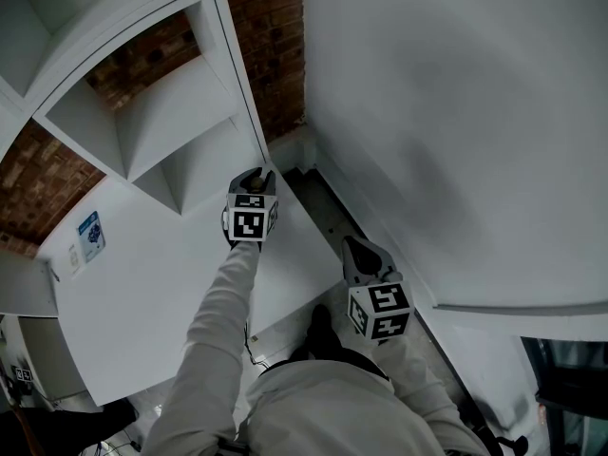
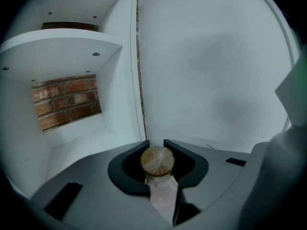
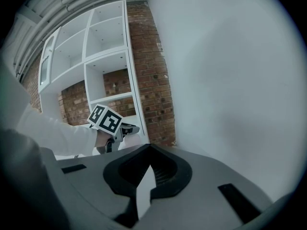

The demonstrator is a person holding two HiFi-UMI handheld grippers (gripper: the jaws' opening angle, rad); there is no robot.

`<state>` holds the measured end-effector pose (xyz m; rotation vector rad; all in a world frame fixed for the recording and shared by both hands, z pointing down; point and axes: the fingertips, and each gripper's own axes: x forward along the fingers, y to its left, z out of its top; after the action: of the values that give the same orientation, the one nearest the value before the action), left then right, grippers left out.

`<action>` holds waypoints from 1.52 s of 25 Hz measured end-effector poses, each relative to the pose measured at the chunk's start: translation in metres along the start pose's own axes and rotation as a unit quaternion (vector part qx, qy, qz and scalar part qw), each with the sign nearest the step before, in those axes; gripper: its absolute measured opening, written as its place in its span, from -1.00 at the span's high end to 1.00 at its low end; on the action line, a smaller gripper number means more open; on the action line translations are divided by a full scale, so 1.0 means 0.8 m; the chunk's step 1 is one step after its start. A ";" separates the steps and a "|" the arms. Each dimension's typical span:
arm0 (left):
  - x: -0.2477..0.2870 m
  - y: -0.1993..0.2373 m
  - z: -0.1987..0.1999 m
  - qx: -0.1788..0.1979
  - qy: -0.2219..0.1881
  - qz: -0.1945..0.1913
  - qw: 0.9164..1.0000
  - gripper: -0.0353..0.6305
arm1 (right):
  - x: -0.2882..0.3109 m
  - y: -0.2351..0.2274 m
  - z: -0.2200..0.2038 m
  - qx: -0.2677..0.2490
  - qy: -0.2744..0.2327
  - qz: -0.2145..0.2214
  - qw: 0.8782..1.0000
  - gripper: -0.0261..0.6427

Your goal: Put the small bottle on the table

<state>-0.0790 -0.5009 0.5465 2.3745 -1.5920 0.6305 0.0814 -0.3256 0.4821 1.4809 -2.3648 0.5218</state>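
Two grippers show in the head view. At the far left stands a white shelf unit with a brick wall behind it. The left gripper is held out at the unit's right edge, at the end of a white sleeve. Its jaws pinch the small bottle just below its round cork, and the clear body runs back between the pads. The bottle rests on no surface, with shelf compartments to its left and a plain white wall to its right. Farther right, nearer the person, the right gripper hangs beside that wall. Its jaws are pressed together at the tips with nothing between them.
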 end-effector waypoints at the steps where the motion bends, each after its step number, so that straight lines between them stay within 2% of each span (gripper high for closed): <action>1: 0.002 0.001 0.000 -0.001 0.001 0.001 1.000 0.58 | 0.000 -0.001 0.000 0.000 0.000 0.000 1.000 0.84; 16: 0.017 0.012 0.001 -0.012 0.006 0.007 1.000 0.58 | 0.004 -0.009 -0.001 0.003 0.003 -0.001 1.000 0.84; 26: 0.024 0.014 0.003 -0.004 0.008 0.009 1.000 0.55 | 0.004 -0.010 -0.006 0.008 0.007 0.004 1.000 0.84; 34: 0.013 0.017 0.019 0.004 -0.017 0.015 1.000 0.45 | 0.001 -0.005 -0.009 0.007 0.008 0.009 1.000 0.84; 38: -0.002 0.015 0.031 -0.008 -0.037 0.017 0.999 0.44 | -0.002 -0.001 -0.008 0.005 0.005 0.011 1.000 0.84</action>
<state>-0.0846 -0.5144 0.5231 2.3906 -1.6639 0.5412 0.0832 -0.3214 0.4874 1.4546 -2.3767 0.5445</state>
